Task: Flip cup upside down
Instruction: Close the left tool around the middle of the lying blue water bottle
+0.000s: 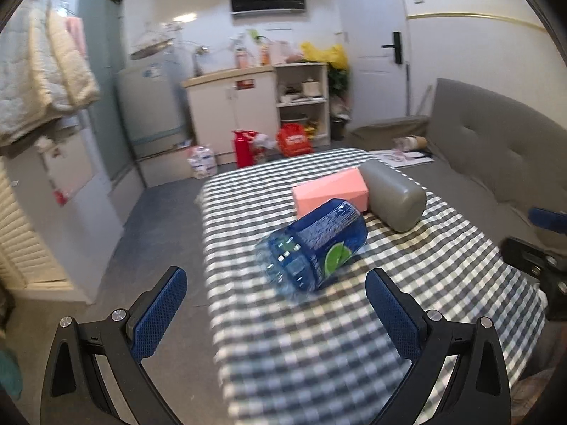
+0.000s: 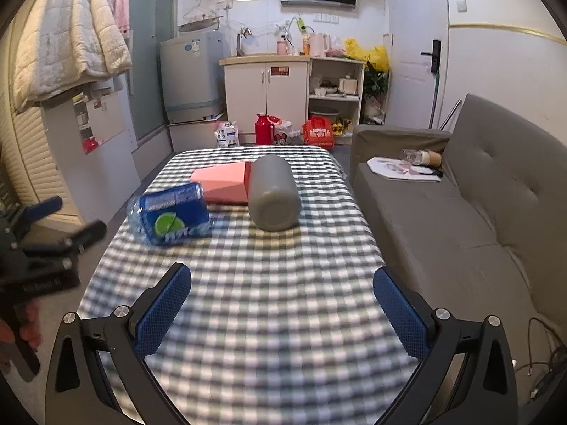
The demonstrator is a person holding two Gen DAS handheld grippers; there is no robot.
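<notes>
Big picture first: a table (image 2: 248,318) under a grey-and-white checked cloth fills the middle of both views, with a grey sofa (image 2: 460,219) running along its right side. On the far half of the cloth lie three things close together. The grey cup (image 2: 273,193) is down on its side, flat base turned toward the right wrist camera, body pointing away toward the far end; in the left wrist view it sits at the right of the group (image 1: 393,200). Just left of it, touching or nearly so, is a pink box (image 2: 223,182). In front and left of that box lies a blue plastic-wrapped pack (image 2: 170,217) with a lime slice on its label, on its side near the table's left edge.

Now the tools. The right gripper (image 2: 281,313) hangs over the near cloth, blue pads spread wide, nothing between them. The left gripper (image 1: 276,315) is likewise spread wide and empty, straddling the table's left edge, just short of the blue pack.
</notes>
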